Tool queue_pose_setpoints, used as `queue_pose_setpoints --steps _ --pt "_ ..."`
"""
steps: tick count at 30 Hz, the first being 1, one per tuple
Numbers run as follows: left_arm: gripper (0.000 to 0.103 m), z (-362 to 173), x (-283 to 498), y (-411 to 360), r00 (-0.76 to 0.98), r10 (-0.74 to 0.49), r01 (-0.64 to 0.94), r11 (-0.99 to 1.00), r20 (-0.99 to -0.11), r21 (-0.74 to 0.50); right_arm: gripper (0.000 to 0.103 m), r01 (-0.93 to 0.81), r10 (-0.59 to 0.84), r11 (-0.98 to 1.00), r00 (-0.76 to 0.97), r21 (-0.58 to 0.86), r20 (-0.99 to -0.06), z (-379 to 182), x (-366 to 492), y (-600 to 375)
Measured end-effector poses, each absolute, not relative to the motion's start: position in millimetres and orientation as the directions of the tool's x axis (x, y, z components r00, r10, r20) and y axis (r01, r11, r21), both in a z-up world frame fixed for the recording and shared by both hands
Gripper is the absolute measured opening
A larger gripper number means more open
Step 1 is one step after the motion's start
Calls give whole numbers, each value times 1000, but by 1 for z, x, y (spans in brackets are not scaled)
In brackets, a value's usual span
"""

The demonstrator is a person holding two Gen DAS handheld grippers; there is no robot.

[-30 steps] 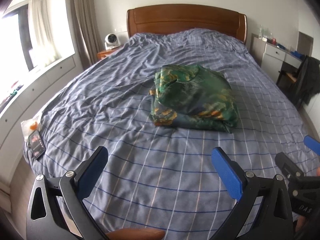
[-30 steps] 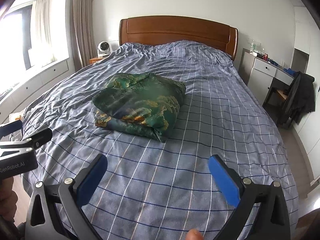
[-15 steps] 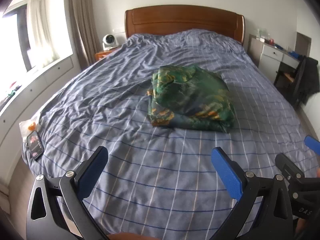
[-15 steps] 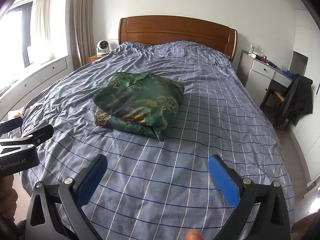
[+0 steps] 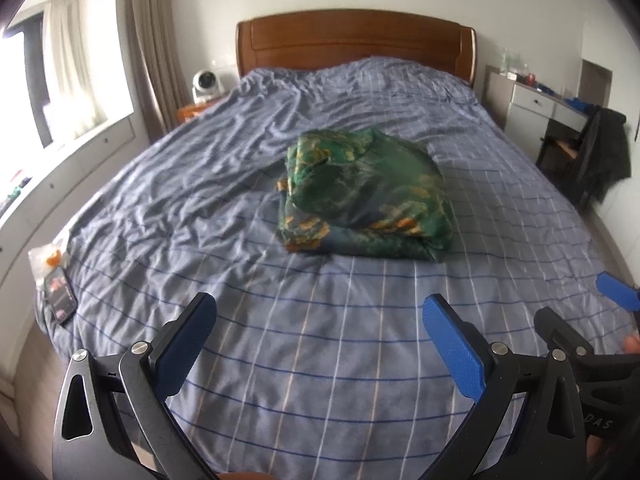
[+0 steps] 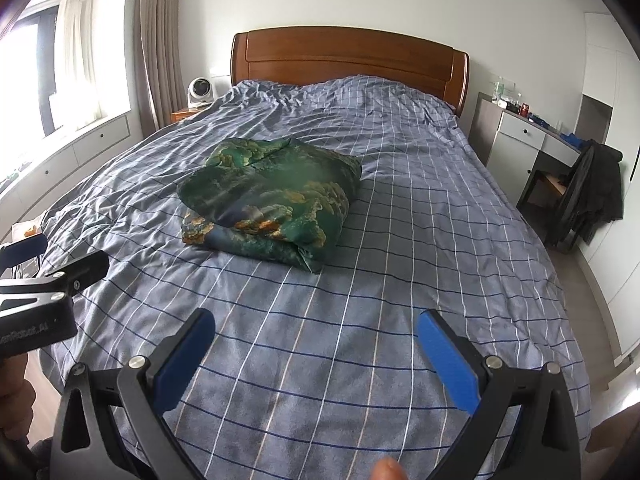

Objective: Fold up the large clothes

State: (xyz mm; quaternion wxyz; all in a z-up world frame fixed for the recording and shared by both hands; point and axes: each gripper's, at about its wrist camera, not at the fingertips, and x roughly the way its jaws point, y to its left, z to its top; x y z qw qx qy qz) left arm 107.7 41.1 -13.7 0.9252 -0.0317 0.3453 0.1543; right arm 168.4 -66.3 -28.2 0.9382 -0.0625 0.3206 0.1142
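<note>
A green garment with gold and orange print (image 5: 366, 200) (image 6: 272, 200) lies folded into a thick rectangular bundle on the middle of the bed (image 5: 320, 340) (image 6: 400, 260). My left gripper (image 5: 320, 324) hangs open above the foot of the bed, well short of the bundle, with nothing between its blue pads. My right gripper (image 6: 316, 336) is likewise open and empty, near the bed's foot. Each gripper shows at the edge of the other's view: the right one's blue fingertip (image 5: 618, 290), the left one's black body (image 6: 44, 292).
The bed has a blue checked cover and a wooden headboard (image 6: 348, 60). A phone (image 5: 60, 296) and a plastic bag (image 5: 48, 256) lie at the bed's left edge. A white desk (image 6: 528, 140) and a chair draped with dark clothing (image 6: 592, 196) stand right. A fan (image 6: 200, 92) sits on the nightstand.
Both grippers have drawn back and risen a little from the folded bundle, which now looks farther off. Their jaws stayed open; the garment has not moved.
</note>
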Motion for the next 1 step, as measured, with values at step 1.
queue_pose_setpoints --steps 1 --pt "103 -13 107 40 717 275 -311 949 -641 60 103 -254 176 966 768 -42 -616 -28 168 -66"
